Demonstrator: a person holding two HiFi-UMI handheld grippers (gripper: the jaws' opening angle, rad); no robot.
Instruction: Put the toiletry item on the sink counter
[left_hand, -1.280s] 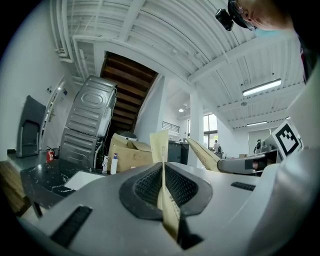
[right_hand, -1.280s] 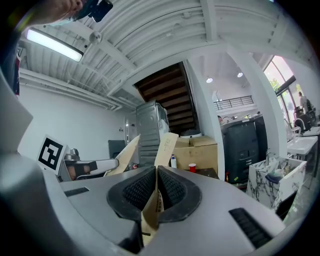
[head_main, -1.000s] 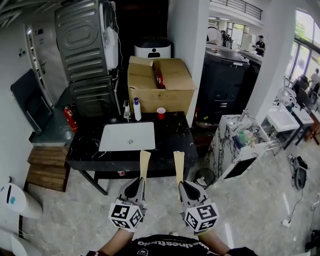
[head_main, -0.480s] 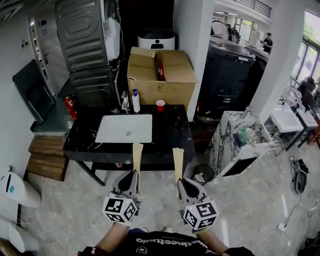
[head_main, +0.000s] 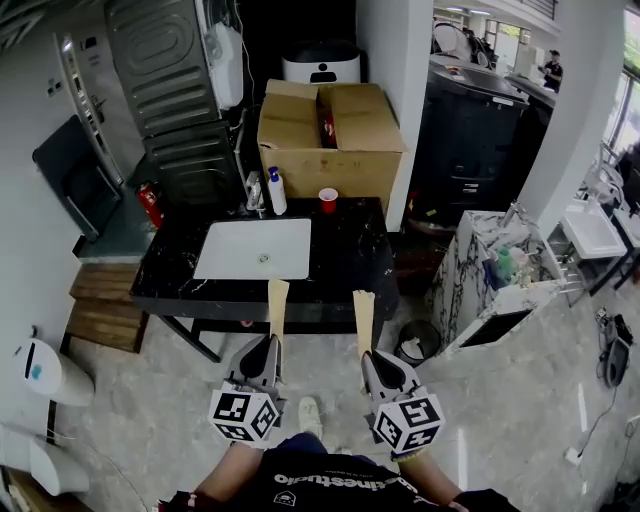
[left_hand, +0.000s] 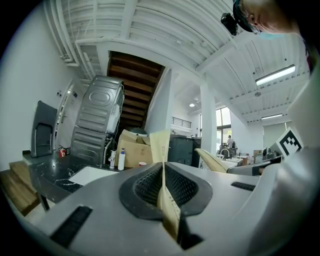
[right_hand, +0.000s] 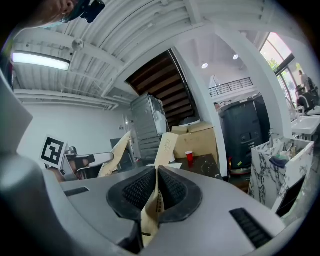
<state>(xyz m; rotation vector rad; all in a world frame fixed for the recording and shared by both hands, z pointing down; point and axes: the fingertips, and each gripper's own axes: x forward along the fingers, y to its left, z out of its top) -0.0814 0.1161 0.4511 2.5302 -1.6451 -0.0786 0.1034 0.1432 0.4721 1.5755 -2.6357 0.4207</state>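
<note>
A white pump bottle with a blue top (head_main: 276, 192) stands upright at the back of the black sink counter (head_main: 350, 258), left of a red cup (head_main: 328, 199) and behind the white basin (head_main: 253, 249). My left gripper (head_main: 277, 298) and right gripper (head_main: 364, 306) hover side by side over the floor, short of the counter's front edge. Both point at the counter. Each has its tan fingers pressed together with nothing between them. In the left gripper view the left gripper (left_hand: 161, 146) is shut and the bottle (left_hand: 121, 159) is far ahead. The right gripper (right_hand: 167, 144) is also shut in its own view.
A large cardboard box (head_main: 325, 140) sits behind the counter, with a grey metal appliance (head_main: 165, 90) to its left. A marble-patterned cabinet (head_main: 480, 280) stands right of the counter and a small bin (head_main: 412, 347) sits on the floor near it. Wooden steps (head_main: 100, 315) lie at the left.
The head view has shifted a little, so the counter sits slightly lower and to the right in the picture. Both grippers stay shut and keep side by side.
</note>
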